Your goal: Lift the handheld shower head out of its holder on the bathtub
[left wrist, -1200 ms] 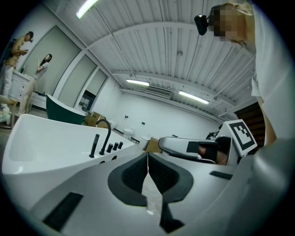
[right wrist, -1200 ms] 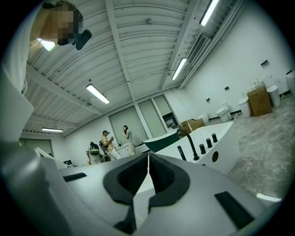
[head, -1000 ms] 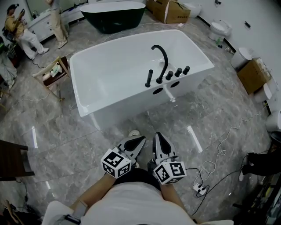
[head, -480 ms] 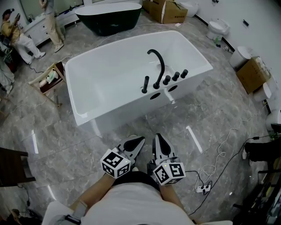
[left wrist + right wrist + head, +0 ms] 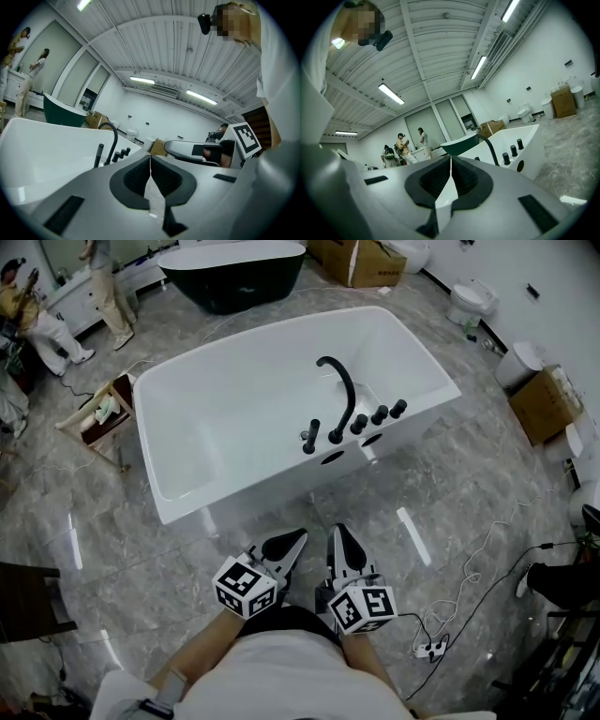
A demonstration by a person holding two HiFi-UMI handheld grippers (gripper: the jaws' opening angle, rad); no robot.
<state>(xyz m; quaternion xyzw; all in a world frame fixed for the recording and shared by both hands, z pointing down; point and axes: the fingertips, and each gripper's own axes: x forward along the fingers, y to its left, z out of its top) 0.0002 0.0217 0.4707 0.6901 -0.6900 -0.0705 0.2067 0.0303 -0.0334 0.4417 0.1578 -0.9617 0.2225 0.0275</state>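
A white bathtub stands on the grey floor ahead of me. On its near rim are a black arched spout, three black knobs and the black handheld shower head, upright in its holder. My left gripper and right gripper are side by side near my body, short of the tub, both shut and holding nothing. In the left gripper view the shower head rises left of the shut left gripper. In the right gripper view the spout stands beyond the shut right gripper.
A dark green tub and cardboard boxes stand at the back. A toilet and another box are on the right. A power strip with cables lies on the floor at right; a wooden crate stands left of the tub. People stand far left.
The bathtub has drawn nearer and sits lower in the head view as I move toward it. Both grippers keep their place before my body and stay shut.
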